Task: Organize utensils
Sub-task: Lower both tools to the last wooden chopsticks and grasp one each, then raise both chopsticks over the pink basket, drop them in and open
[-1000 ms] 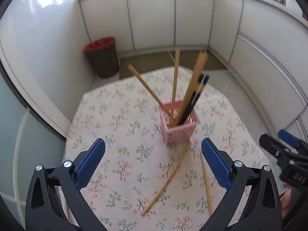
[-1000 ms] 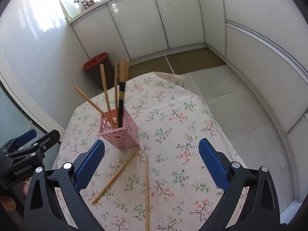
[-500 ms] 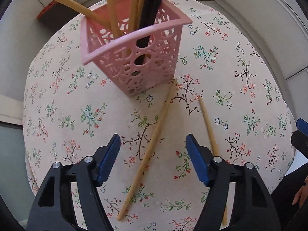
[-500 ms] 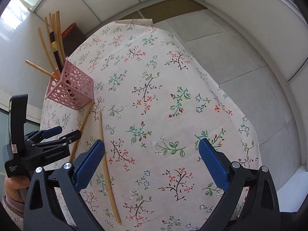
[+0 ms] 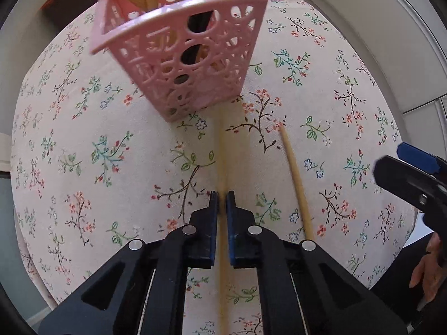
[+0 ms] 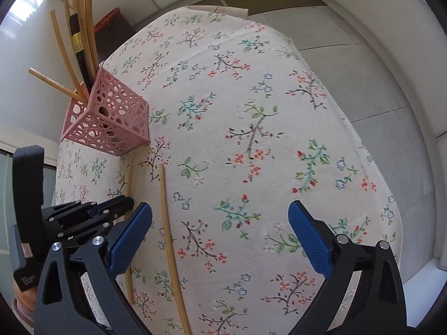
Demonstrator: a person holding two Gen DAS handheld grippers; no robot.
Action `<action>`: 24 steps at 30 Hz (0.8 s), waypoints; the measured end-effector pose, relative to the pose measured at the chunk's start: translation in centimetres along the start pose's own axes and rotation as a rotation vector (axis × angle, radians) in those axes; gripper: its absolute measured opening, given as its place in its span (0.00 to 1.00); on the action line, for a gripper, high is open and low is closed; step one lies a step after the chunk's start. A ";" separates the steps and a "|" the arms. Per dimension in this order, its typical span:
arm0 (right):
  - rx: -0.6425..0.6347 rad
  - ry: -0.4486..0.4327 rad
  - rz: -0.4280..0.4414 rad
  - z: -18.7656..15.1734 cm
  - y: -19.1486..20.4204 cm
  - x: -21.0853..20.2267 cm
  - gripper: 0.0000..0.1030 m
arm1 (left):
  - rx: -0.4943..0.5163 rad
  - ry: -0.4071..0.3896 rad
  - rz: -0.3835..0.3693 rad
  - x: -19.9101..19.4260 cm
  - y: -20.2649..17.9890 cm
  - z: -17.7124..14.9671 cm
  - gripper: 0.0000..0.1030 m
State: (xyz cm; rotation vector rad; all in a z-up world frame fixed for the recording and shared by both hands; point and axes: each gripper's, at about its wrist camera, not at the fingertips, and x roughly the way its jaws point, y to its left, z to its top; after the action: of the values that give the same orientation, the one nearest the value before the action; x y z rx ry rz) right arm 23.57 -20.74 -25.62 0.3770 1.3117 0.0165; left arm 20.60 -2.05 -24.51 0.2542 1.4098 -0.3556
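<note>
Between left jaws, pinched chopstick (image 5: 222,156)

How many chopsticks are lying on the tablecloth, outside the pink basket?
2. One chopstick is between the closed jaws of the left gripper, its far end near the pink basket. The other chopstick lies loose just right of it. None appears hidden.

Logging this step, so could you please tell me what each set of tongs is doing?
Left tongs: closed on a chopstick.
Right tongs: open, empty.
</note>
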 end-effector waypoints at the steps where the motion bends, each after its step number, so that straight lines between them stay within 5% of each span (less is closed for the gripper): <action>1: -0.013 0.012 -0.004 0.2 0.8 0.5 0.92 | 0.000 -0.014 0.013 -0.8 0.3 -0.7 0.05; 8: -0.090 0.084 -0.075 -0.2 6.0 5.1 0.90 | -0.051 -0.159 0.020 -7.9 2.3 -4.0 0.05; 11: -0.154 0.056 -0.156 -1.1 7.6 5.7 0.70 | -0.075 -0.207 0.035 -10.0 3.9 -3.9 0.05; 15: -0.180 0.059 -0.167 -1.5 7.2 5.1 0.07 | -0.099 -0.260 0.040 -11.5 3.4 -3.9 0.05; 18: -0.110 0.060 -0.106 -1.8 5.1 3.7 0.06 | -0.108 -0.299 0.030 -12.3 3.5 -3.6 0.05; 24: -0.091 -0.117 0.038 -4.3 2.9 -4.4 0.06 | -0.113 -0.376 0.004 -14.7 3.3 -4.7 0.05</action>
State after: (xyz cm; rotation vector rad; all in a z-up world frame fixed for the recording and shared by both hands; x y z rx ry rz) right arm 18.88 -17.88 -21.52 0.3207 1.1842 0.0850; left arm 15.82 4.11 -10.77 0.0913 1.0539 -0.3012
